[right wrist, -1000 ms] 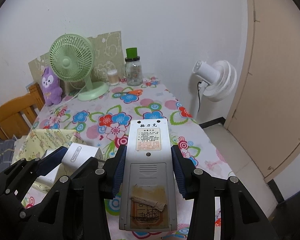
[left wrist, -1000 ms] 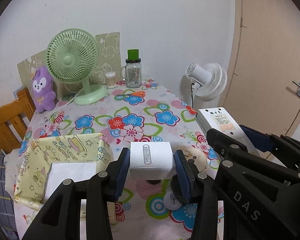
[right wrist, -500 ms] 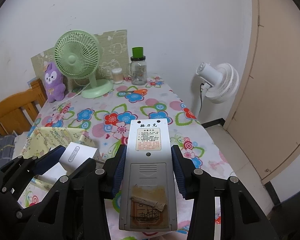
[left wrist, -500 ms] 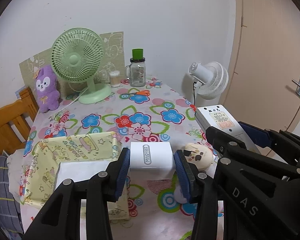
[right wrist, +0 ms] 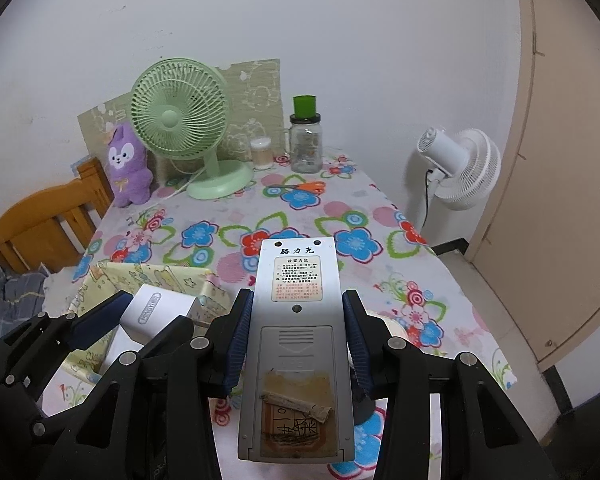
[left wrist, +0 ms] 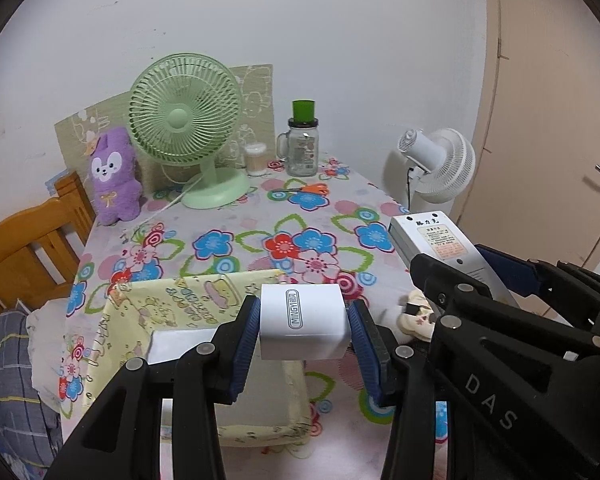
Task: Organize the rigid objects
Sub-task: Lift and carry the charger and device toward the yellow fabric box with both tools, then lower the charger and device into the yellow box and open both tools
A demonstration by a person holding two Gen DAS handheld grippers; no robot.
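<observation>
Flower-patterned cloth covers the surface (left wrist: 324, 216), where a pale yellow printed fabric bin (left wrist: 148, 312) sits. Above the bin's right wall, the left tool (left wrist: 303, 326) is clamped on a white rectangular charger box (left wrist: 302, 322); right of the bin, the right tool (right wrist: 296, 344) grips a grey-white remote control (right wrist: 296, 344). Both are mid-carry; next comes lowering each into the bin, then releasing.

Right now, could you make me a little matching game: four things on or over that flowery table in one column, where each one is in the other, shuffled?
Things:
1. white box
2. grey remote
3. purple plush rabbit
4. orange scissors

Places:
A. lying flat on the tablecloth near the glass jar
B. clamped in the right hand-held gripper
C. left of the green fan
D. clamped in the left hand-held gripper

Pairs: 1-D, 2-B, 3-C, 4-A
</observation>
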